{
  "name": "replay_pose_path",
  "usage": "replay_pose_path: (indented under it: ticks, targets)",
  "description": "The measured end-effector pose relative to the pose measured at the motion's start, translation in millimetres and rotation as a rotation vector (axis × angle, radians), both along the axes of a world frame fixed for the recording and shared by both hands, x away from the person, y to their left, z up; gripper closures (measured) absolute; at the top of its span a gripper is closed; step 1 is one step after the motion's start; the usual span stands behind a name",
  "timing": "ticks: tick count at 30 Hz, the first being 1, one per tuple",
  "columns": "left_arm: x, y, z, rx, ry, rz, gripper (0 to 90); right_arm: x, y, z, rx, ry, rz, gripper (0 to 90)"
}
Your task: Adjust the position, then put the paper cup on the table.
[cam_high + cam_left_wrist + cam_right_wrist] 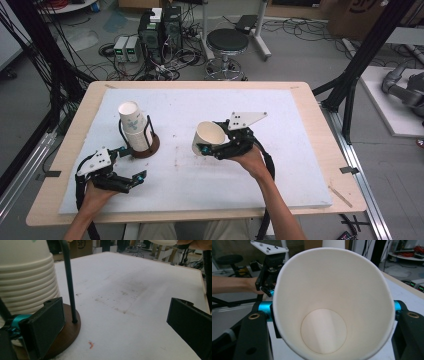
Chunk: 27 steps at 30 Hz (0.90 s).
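Observation:
A stack of white paper cups (133, 123) stands in a black wire holder on a round brown base (150, 148) at the left of the white board (280, 165). My left gripper (132, 163) sits low just in front of that base, open, nothing between its jaws. In the left gripper view the ribbed cup stack (25, 277), a wire post (68, 280) and the base (68, 333) are close at the left. My right gripper (212, 138) is shut on a single paper cup (206, 133), held tilted above mid-board. The right gripper view looks into this cup (329, 295).
The board lies on a wooden table (320, 130) with edges all round. Beyond the far edge are a black stool (227, 42), computer boxes (160, 30) and floor cables. Black frame posts (370, 45) stand at the right. Faint stains (120, 300) mark the board's middle.

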State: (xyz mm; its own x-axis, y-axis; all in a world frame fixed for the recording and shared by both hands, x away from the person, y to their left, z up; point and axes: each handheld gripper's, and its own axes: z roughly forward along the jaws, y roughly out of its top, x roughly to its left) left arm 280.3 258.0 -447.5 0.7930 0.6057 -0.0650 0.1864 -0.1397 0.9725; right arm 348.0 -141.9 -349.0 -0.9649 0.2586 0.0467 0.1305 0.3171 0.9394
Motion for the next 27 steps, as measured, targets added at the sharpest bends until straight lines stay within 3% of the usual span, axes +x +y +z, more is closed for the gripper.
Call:
replay_pose_path:
  ticks: [6,27]
  targets:
    - [0.4,6.0,-5.7,0.002,0.01,0.027,1.8,-1.6,-1.2,0.3,-0.025,-0.017,-0.036,32.3]
    - [1.9,7.3,-7.9,0.002,0.03,0.042,1.8,1.5,-12.0,-0.5,-0.022,-0.006,-0.088,32.5]
